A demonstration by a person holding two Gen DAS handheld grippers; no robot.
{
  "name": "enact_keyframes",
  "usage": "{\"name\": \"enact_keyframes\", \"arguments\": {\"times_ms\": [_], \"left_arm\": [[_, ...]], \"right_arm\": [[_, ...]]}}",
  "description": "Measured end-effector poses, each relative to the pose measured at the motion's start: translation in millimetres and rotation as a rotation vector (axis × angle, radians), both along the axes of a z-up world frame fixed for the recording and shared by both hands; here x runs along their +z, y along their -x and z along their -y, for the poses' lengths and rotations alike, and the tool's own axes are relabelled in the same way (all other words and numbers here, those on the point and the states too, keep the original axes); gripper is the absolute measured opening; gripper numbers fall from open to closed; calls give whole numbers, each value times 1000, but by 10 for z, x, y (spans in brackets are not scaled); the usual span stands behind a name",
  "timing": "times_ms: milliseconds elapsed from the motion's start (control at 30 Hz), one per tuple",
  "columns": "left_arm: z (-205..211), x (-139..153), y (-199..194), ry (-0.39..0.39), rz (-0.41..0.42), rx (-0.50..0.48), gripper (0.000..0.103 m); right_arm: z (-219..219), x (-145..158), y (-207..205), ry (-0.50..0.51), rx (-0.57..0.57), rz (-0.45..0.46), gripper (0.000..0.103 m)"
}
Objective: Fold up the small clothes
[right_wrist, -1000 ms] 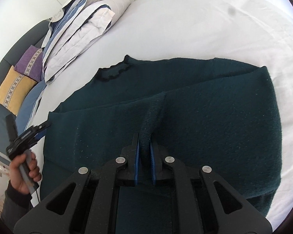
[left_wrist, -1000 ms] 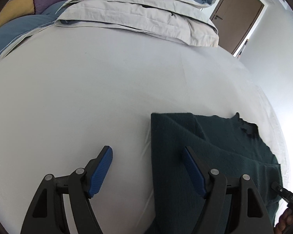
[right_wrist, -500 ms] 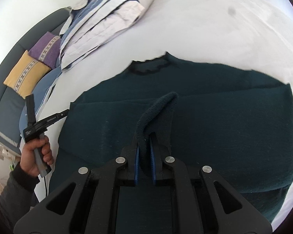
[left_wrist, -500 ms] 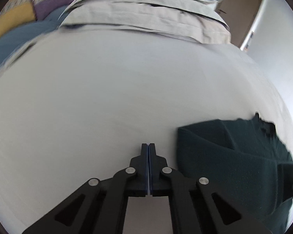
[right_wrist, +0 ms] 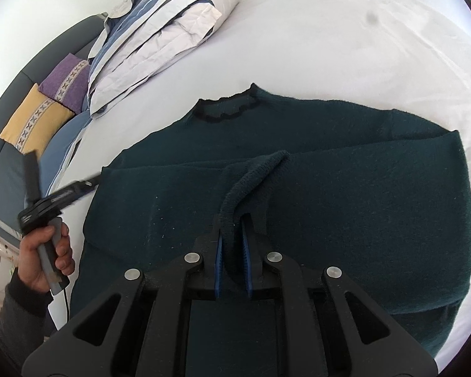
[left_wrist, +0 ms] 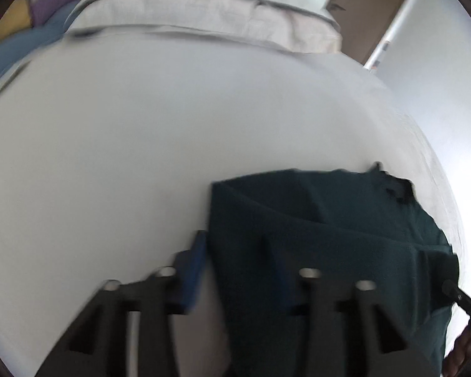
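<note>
The sweater [right_wrist: 329, 188] lay spread on the bed [right_wrist: 329, 37], collar toward 12 o'clock in the right wrist view. The right gripper [right_wrist: 232, 251] had its jaws pinching a raised cuff of the sweater. The left gripper [left_wrist: 235, 270], blurred, had its jaws spread across the sweater's edge, one blue pad [left_wrist: 193, 270] over the sheet. Folded bedding [right_wrist: 160, 40] sat at 11 o'clock, with pillows [right_wrist: 53, 106] at 9 o'clock.

Left tongs [left_wrist: 235, 270] motion-blurred
</note>
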State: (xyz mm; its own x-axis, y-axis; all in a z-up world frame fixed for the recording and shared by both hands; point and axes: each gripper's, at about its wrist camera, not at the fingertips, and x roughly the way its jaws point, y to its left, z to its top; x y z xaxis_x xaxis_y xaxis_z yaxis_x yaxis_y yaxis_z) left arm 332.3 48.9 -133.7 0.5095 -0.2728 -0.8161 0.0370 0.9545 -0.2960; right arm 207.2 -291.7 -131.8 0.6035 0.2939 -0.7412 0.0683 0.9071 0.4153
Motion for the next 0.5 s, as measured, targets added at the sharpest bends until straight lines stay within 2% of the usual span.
{"name": "enact_keyframes", "arguments": {"times_ms": [67, 100, 133, 267, 400, 500], "left_arm": [[-18, 4, 20, 12, 2, 11, 24], [-6, 24, 20, 3, 7, 4, 14], [23, 54, 17, -18, 21, -5, 9], [28, 99, 12, -38, 55, 3, 8], [-20, 9, -15, -69, 87, 24, 8], [6, -39, 20, -102, 111, 18, 8]], "right_arm": [[83, -24, 16, -26, -17, -2, 11], [123, -44, 28, -37, -26, -4, 11], [146, -61, 35, -40, -32, -7, 11], [164, -65, 100, -35, -51, 2, 8], [93, 21, 133, 4, -45, 22, 7], [132, -61, 64, 34, -66, -26, 7]]}}
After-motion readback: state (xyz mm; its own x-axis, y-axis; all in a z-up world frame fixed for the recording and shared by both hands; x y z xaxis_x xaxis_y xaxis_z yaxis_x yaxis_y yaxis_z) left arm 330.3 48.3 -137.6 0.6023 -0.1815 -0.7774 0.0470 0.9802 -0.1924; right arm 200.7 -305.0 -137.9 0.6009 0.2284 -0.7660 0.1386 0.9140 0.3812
